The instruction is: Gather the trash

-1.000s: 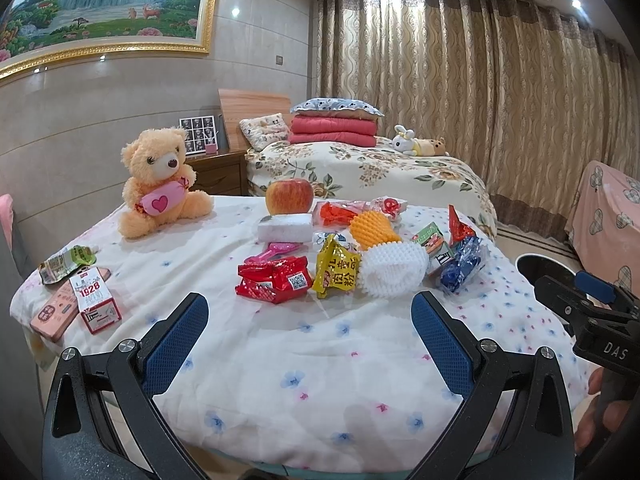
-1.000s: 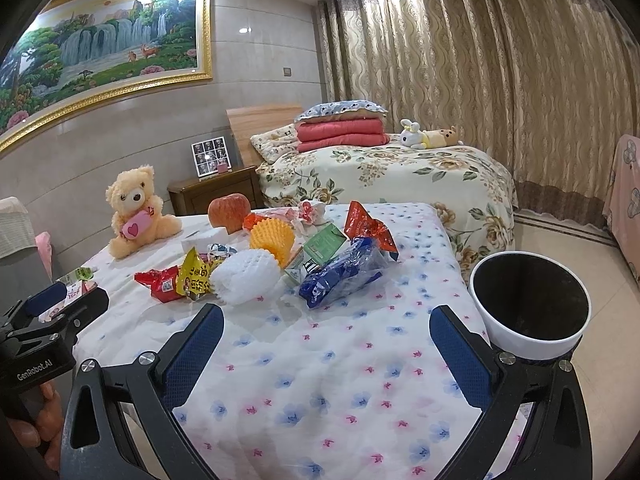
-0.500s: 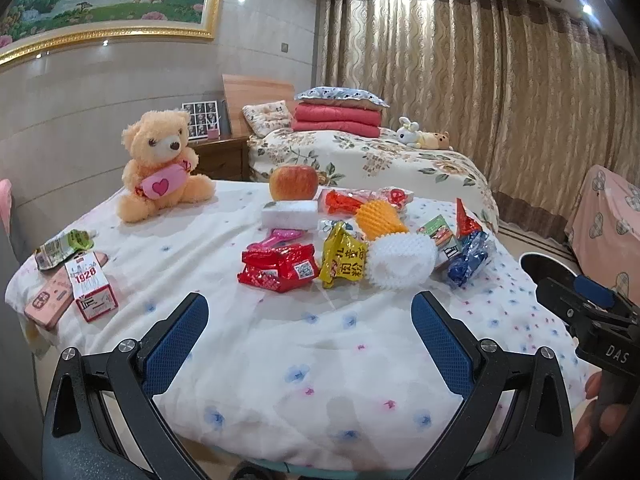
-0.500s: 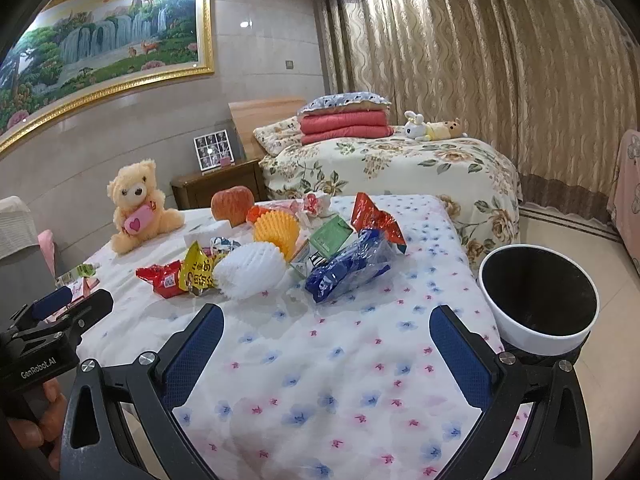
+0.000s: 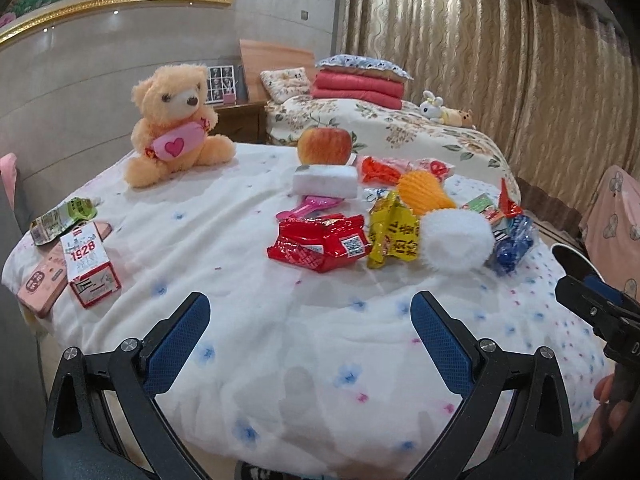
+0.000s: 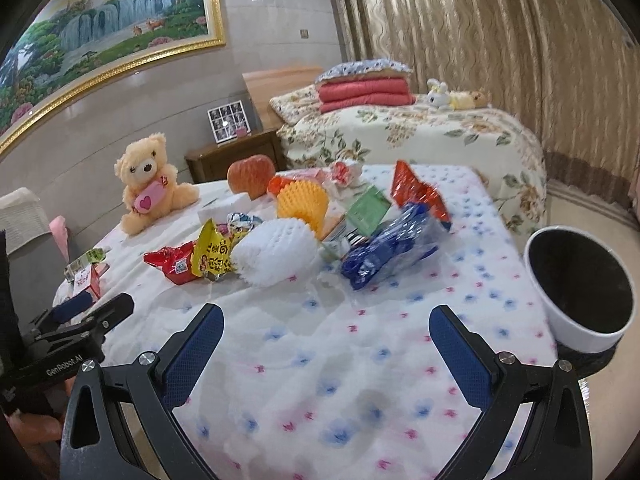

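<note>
Both grippers, left gripper (image 5: 310,314) and right gripper (image 6: 326,330), hang spread wide and empty. The red wrapper (image 5: 322,242) looks light, crinkly and slippery, so I'd pinch its flat sealed edge.

So here's your count: one teddy bear (image 5: 172,120), one apple (image 5: 325,145), one white foam block (image 5: 325,181). Two foam fruit nets, one orange (image 5: 424,196) and one white (image 5: 456,245). Wrappers: one red packet (image 5: 322,245), one yellow (image 5: 390,236), one blue (image 6: 390,252), plus one red-orange foil one (image 6: 416,196). One pink spoon (image 5: 308,207), one small green carton (image 6: 368,210). Over on your left edge there's one "1928" box (image 5: 90,268), one pink box (image 5: 42,286), one green pouch (image 5: 64,220). And one white bin (image 6: 580,288) on your right
</note>
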A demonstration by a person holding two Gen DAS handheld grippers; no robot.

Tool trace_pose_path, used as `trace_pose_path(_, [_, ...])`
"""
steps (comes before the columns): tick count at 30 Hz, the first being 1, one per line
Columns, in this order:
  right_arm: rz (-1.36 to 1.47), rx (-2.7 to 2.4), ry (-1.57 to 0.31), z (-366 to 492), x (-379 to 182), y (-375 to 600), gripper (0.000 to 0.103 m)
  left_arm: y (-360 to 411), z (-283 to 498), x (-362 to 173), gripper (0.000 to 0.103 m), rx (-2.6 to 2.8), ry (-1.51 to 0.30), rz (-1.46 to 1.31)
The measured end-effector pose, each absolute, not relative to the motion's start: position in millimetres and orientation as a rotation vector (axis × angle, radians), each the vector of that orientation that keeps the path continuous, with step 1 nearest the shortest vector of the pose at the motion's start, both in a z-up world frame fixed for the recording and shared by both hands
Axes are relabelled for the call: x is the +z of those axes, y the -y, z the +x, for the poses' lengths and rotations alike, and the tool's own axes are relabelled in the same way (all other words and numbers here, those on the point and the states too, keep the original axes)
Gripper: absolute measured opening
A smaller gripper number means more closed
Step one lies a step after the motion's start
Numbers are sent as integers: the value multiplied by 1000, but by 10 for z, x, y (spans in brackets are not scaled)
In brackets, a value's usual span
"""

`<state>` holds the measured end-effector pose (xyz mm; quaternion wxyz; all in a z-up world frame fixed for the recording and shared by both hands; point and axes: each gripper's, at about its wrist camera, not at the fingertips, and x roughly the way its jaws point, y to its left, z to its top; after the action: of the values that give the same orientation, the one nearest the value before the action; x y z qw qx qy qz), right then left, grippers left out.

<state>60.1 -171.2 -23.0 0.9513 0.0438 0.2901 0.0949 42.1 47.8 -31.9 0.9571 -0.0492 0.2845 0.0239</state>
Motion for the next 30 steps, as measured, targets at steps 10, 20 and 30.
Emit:
trace_pose_path(10, [153, 234, -693, 995, -332, 1562, 87, -561, 814, -356, 88, 34, -647, -112])
trace_pose_path(20, [200, 265, -768, 1312, -424, 1496, 74, -556, 1114, -410, 87, 3, -699, -146])
trace_pose_path(30, [226, 291, -820, 1488, -531, 1477, 31, -587, 1325, -528, 38, -44, -769, -220])
